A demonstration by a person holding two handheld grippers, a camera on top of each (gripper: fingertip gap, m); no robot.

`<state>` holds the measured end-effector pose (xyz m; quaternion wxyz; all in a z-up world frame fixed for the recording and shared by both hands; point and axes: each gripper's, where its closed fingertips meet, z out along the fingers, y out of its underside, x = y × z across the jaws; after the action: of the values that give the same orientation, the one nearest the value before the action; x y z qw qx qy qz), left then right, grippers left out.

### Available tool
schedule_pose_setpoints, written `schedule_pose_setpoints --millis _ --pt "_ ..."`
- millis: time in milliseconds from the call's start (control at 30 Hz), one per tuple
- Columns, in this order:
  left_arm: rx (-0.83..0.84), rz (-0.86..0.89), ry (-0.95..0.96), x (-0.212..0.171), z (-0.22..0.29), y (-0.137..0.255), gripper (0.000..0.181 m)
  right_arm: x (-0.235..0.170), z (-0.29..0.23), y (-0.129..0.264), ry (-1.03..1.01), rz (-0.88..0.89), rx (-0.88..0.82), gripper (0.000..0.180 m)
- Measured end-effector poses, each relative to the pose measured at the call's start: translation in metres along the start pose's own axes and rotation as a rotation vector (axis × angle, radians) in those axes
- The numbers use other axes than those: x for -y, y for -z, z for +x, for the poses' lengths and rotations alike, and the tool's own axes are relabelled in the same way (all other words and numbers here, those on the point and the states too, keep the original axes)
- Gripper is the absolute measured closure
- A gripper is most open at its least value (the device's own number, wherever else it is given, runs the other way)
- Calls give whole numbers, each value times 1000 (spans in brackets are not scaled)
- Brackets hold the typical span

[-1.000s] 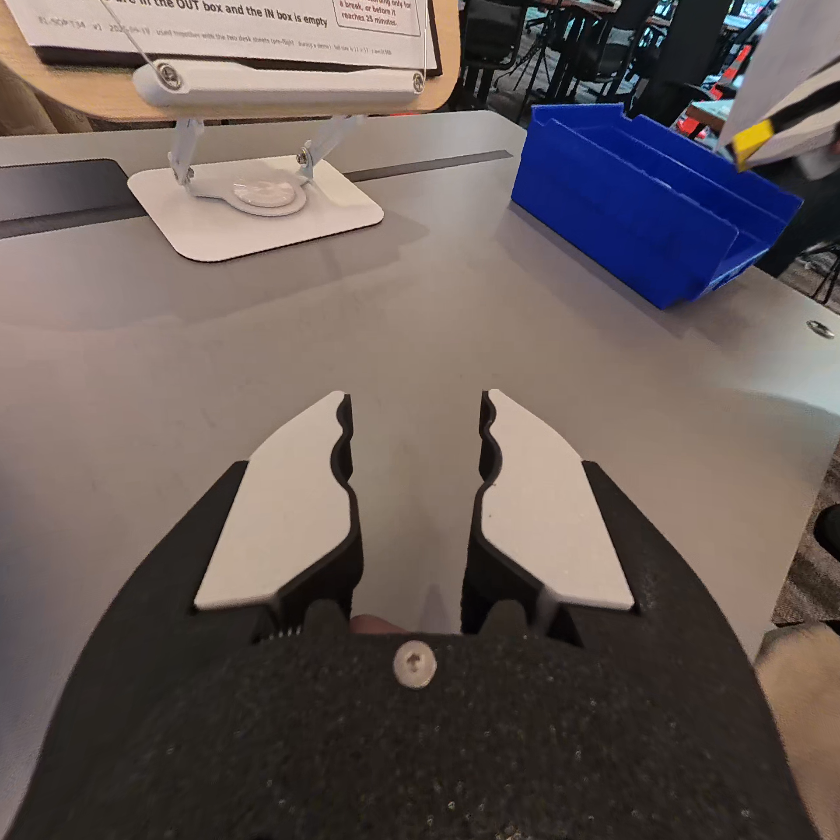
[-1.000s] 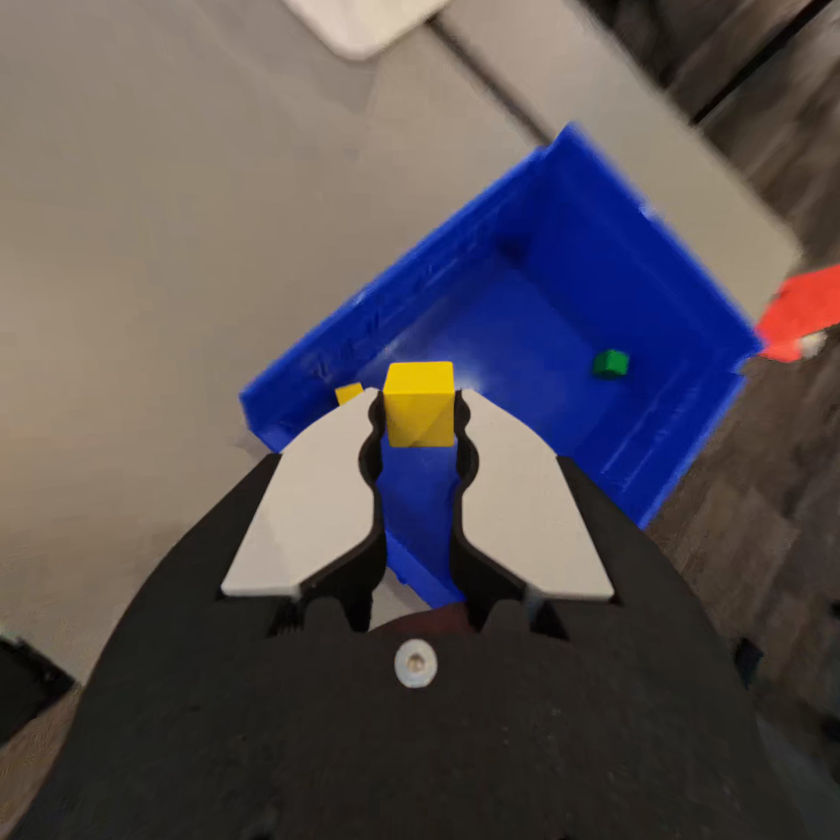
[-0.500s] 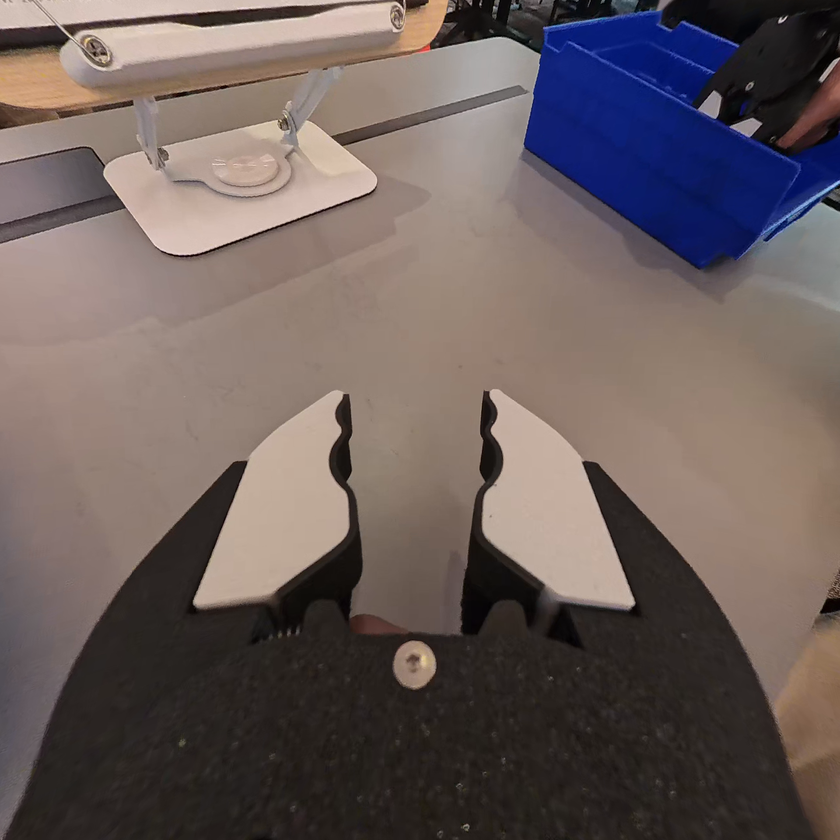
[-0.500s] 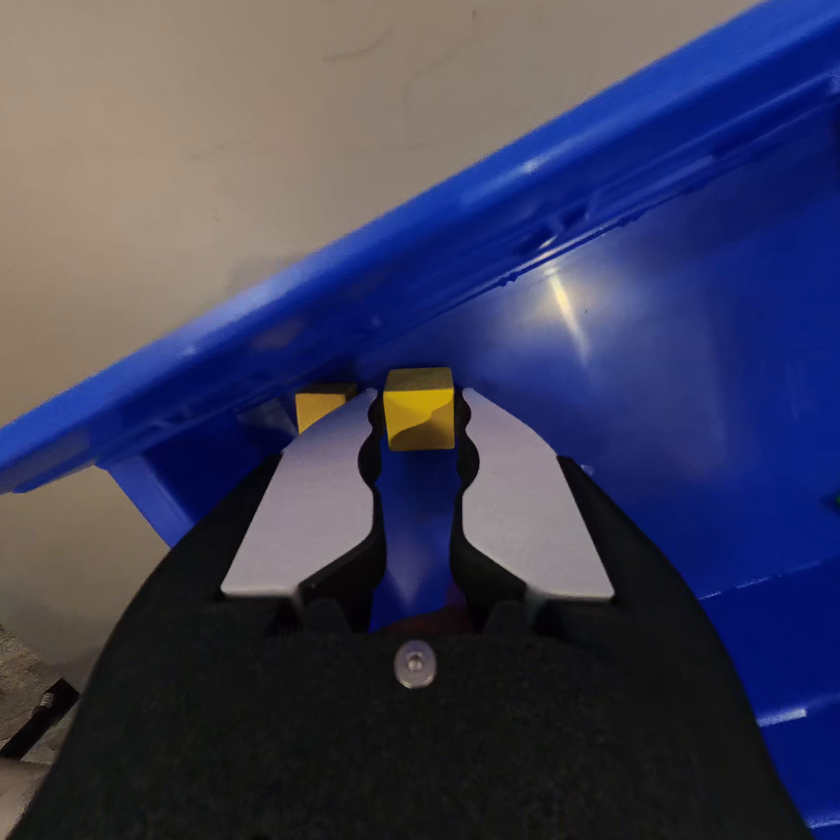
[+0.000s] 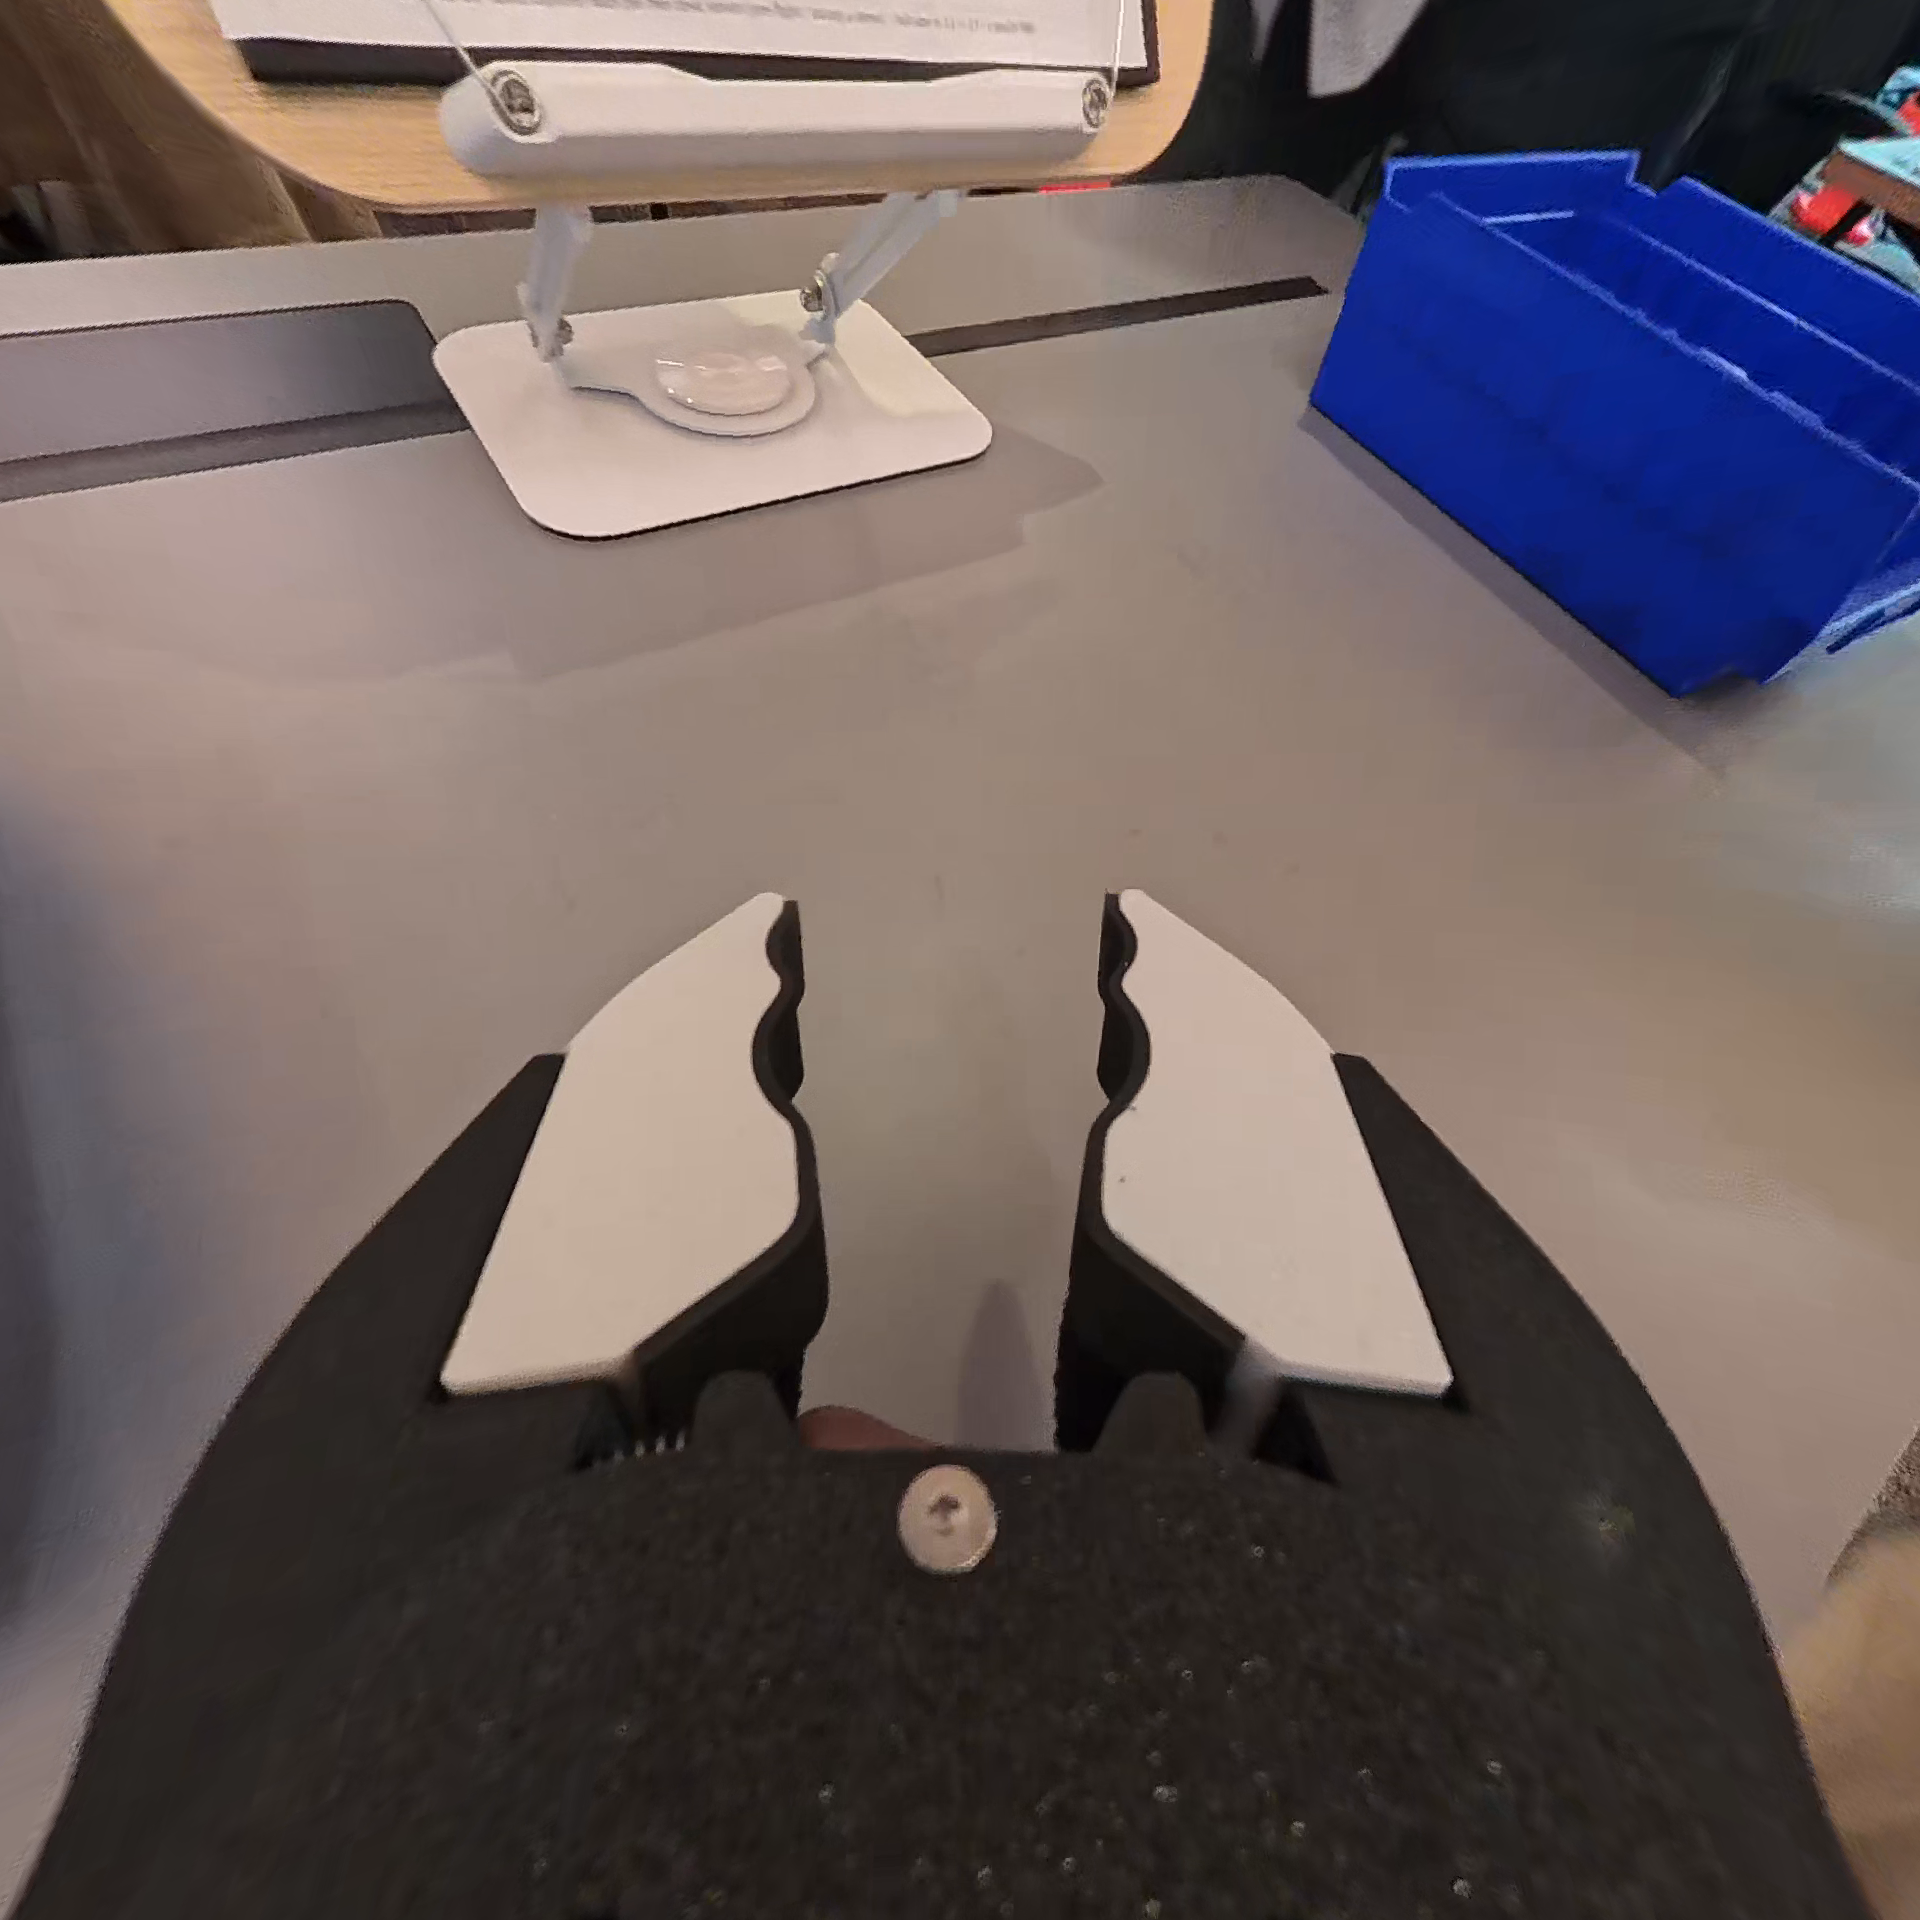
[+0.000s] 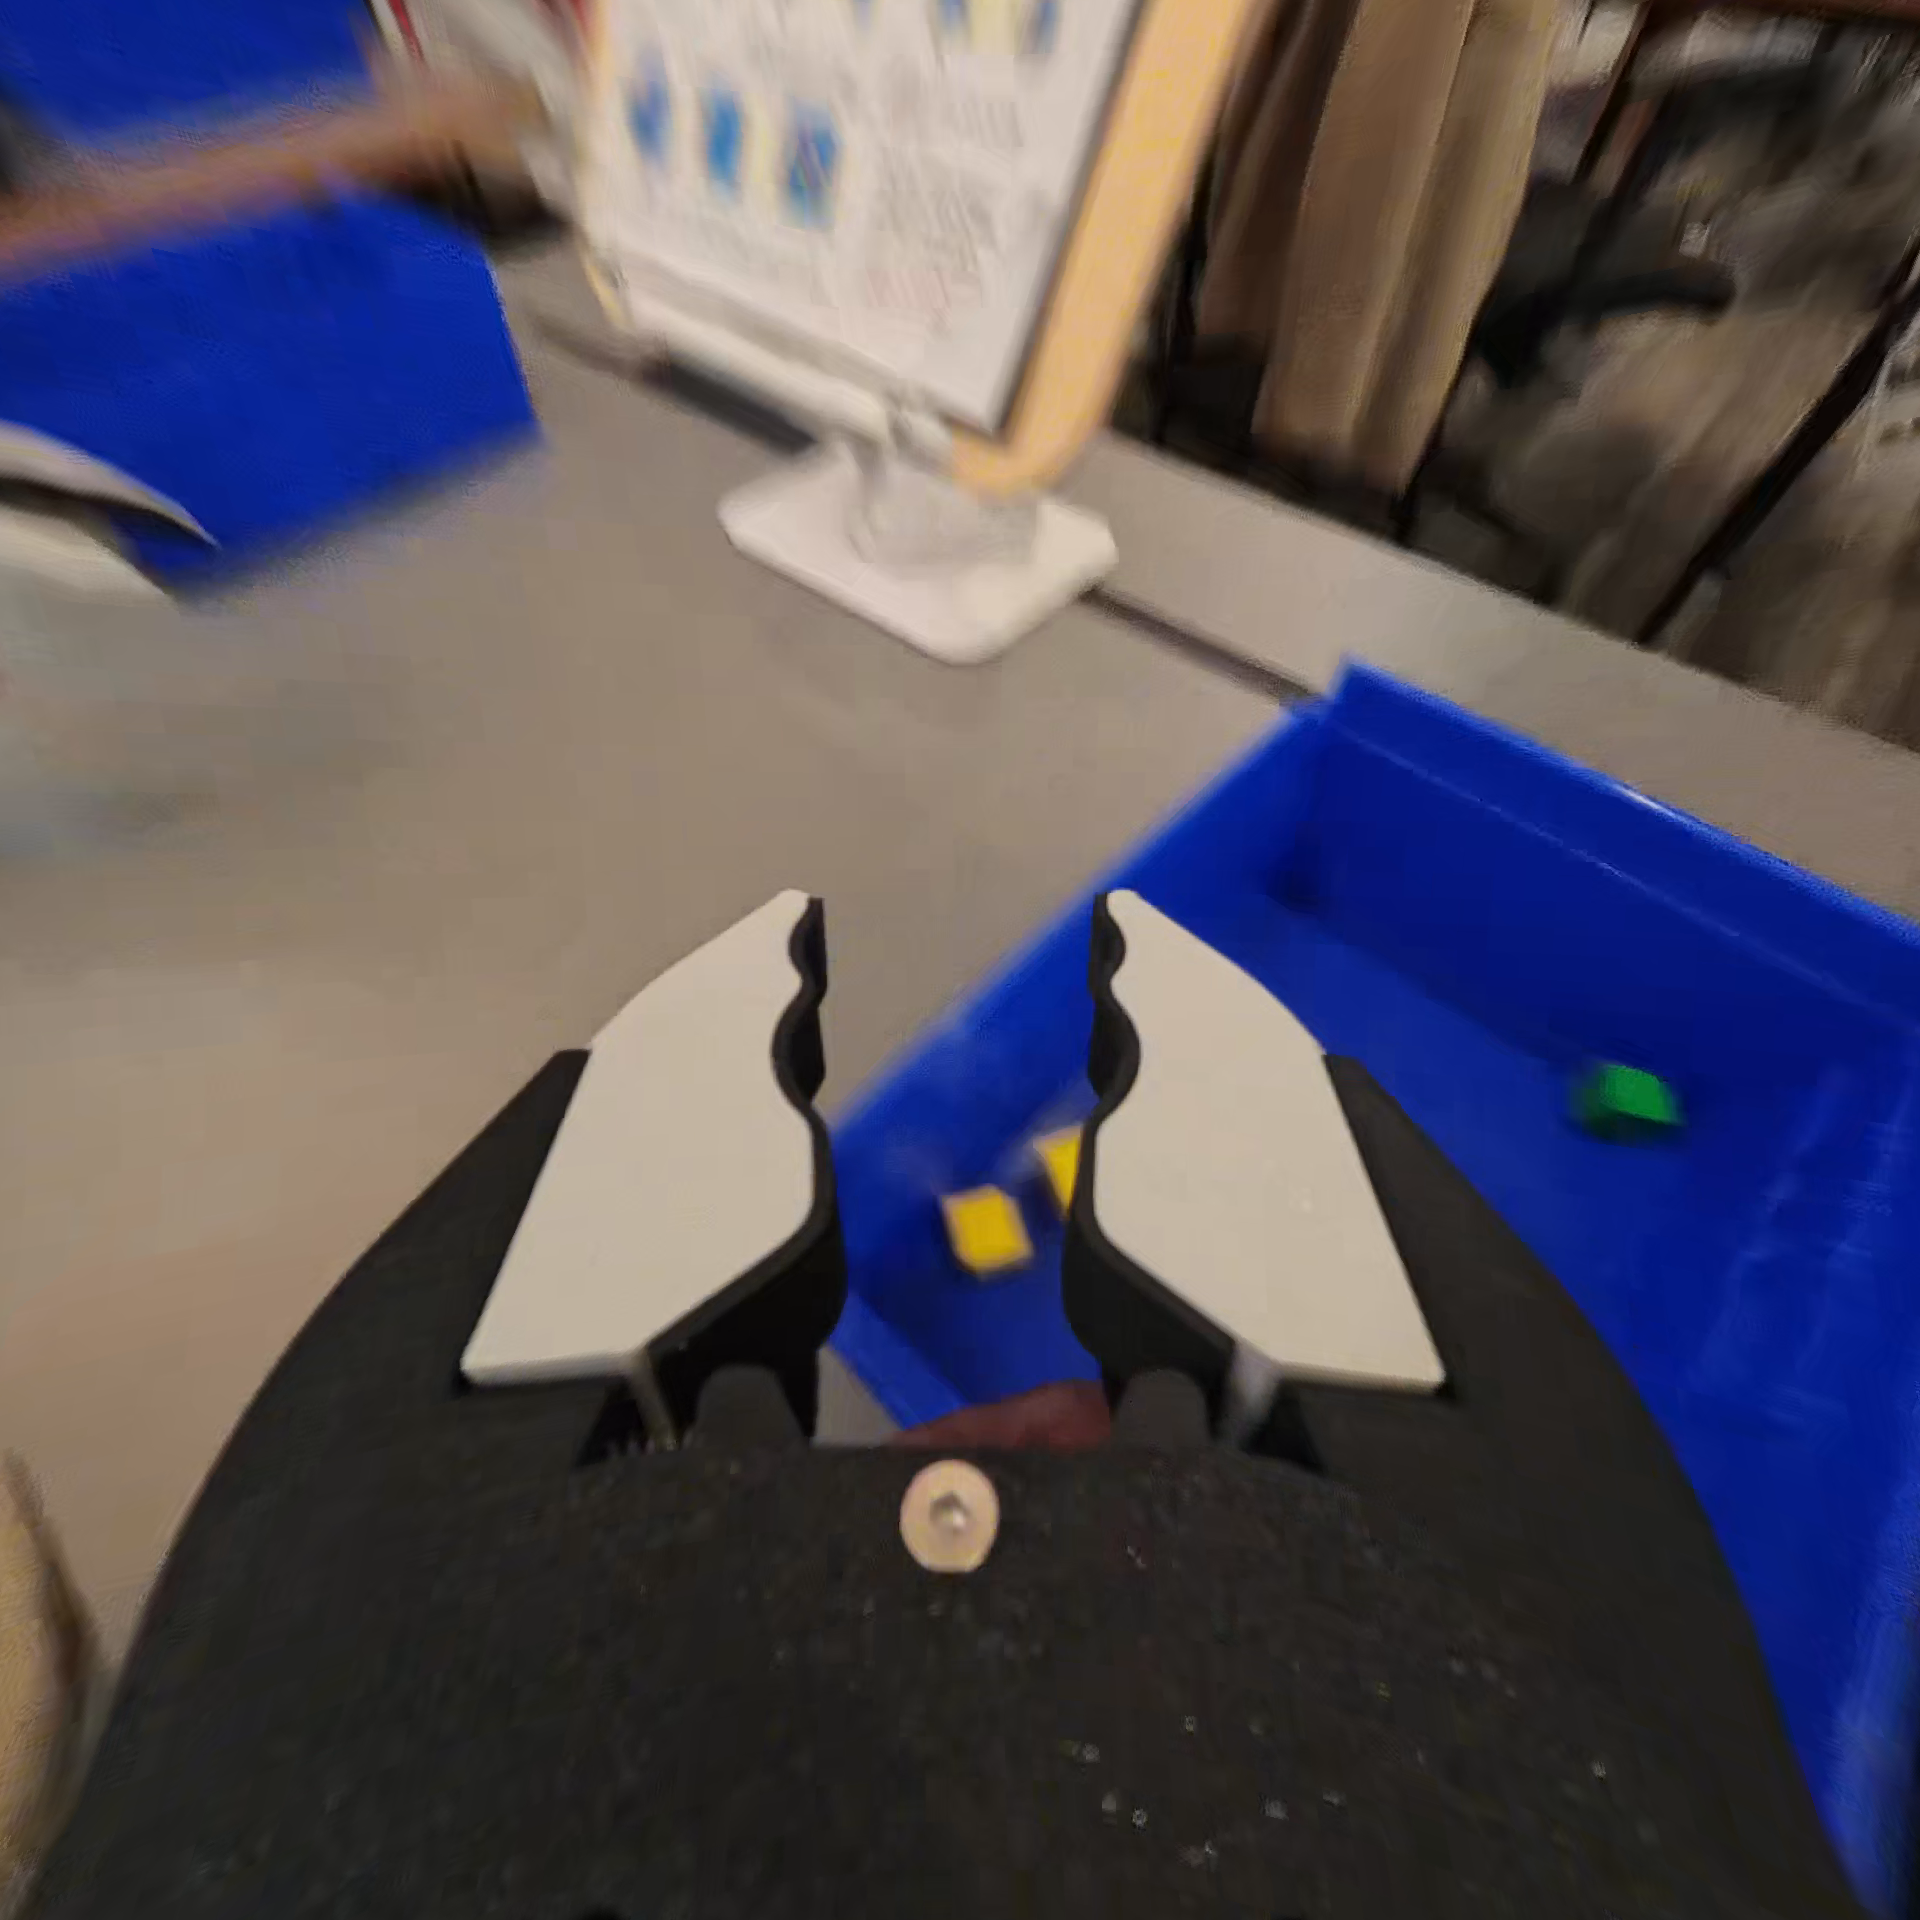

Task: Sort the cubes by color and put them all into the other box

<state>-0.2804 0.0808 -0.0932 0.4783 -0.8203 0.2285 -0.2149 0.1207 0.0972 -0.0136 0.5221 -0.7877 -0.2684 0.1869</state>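
Two yellow cubes [image 6: 985, 1232] sit just beside each other by the near wall of the blue box [image 6: 1558, 842], a green cube [image 6: 1626, 1099] well apart toward its far side; my right gripper [image 6: 958, 914] hangs over that wall, jaws wide and empty. Left gripper [image 5: 948, 909] is also wide and empty above bare table [image 5: 935, 727], with the document stand [image 5: 717, 416] ahead. Risks as I judge them: the right view is badly smeared, so a fast swing toward the other blue bin [image 6: 260, 343] could clip the box wall and scatter the colour groups, or mis-aim the next grasp.
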Motion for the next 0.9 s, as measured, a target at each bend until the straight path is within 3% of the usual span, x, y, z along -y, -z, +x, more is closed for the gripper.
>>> schedule_pose_setpoints --millis 133,333,433,567,700,800,900 --pt "14 10 21 -10 -4 2 126 0 -107 -35 -127 167 82 128" --pt "-43 -23 11 -27 9 0 127 -53 -195 -121 -46 93 57 125" --pt "-48 -46 -18 -36 12 1 127 -51 -202 -131 39 102 -8 127" --pt "-87 -49 16 -35 15 10 130 -52 -211 -141 -9 92 14 125" --pt "-89 -40 -10 -19 10 44 132 -54 -218 -145 -4 92 23 126" --pt "35 -63 -34 -1 -37 97 133 -60 -219 -148 6 68 31 126" --pt "184 -204 61 7 -119 142 128 -59 -222 -148 -30 72 68 127"
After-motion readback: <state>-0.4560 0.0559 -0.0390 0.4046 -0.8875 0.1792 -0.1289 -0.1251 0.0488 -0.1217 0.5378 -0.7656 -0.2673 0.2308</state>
